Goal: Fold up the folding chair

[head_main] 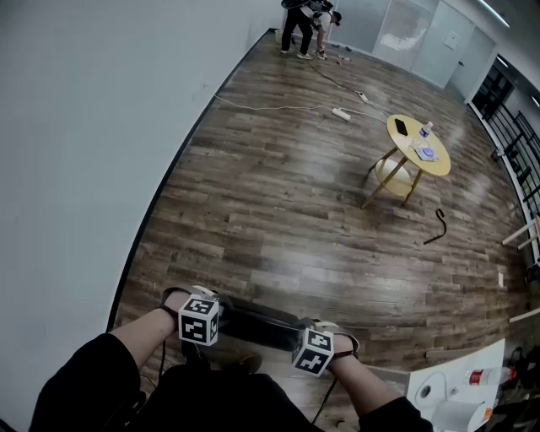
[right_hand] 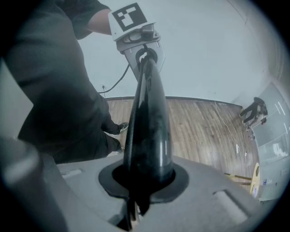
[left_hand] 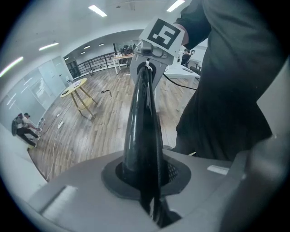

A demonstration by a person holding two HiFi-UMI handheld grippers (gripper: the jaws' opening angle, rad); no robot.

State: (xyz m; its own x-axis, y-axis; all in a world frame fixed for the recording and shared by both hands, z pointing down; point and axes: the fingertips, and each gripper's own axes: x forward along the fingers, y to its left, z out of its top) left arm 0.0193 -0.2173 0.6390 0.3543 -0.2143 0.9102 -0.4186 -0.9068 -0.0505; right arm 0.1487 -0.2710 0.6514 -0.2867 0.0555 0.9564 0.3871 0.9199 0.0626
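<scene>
Gripping the folding chair [head_main: 257, 326] w/ both tongs: left tongs [left_hand: 147, 181] are nearly closed, clamped on its black bar [left_hand: 142, 118]; right tongs [right_hand: 142, 176] likewise pinch the same bar at the other end. We hold it low in front of us, over the wood floor [head_main: 278, 211], near the white wall [head_main: 84, 126]. Rest of the chair is mostly hidden, so prob. folded flat, can't confirm.

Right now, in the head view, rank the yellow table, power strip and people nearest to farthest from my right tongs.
1. yellow table, right of centre.
2. power strip, mid-floor beyond it.
3. people, far end by the wall.
</scene>
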